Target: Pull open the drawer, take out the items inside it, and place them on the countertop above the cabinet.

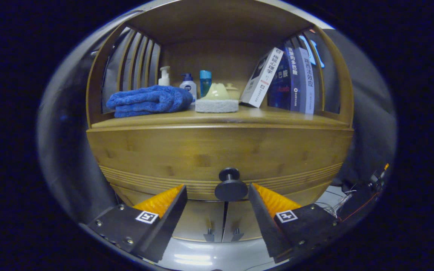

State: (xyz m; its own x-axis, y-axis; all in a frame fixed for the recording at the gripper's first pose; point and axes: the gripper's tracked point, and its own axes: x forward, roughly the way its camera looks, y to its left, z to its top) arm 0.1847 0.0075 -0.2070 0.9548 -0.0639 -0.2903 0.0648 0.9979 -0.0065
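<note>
The wooden drawer front (217, 154) of the cabinet faces me, closed as far as I can tell. Its round dark knob (231, 186) sticks out toward me, sitting between my two fingers and slightly nearer the right one. My gripper (217, 190) is open, a finger on each side of the knob and neither touching it. Above the drawer runs the wooden countertop (277, 117). The drawer's contents are hidden.
On the countertop lie a folded blue towel (149, 101), a pale sponge with a cream-coloured object on it (217, 101), several bottles (188, 84) at the back, and leaning books (285, 81) at the right. Two lower cabinet doors with small handles (222, 235) sit below the drawer. Cables (352, 203) lie at the right.
</note>
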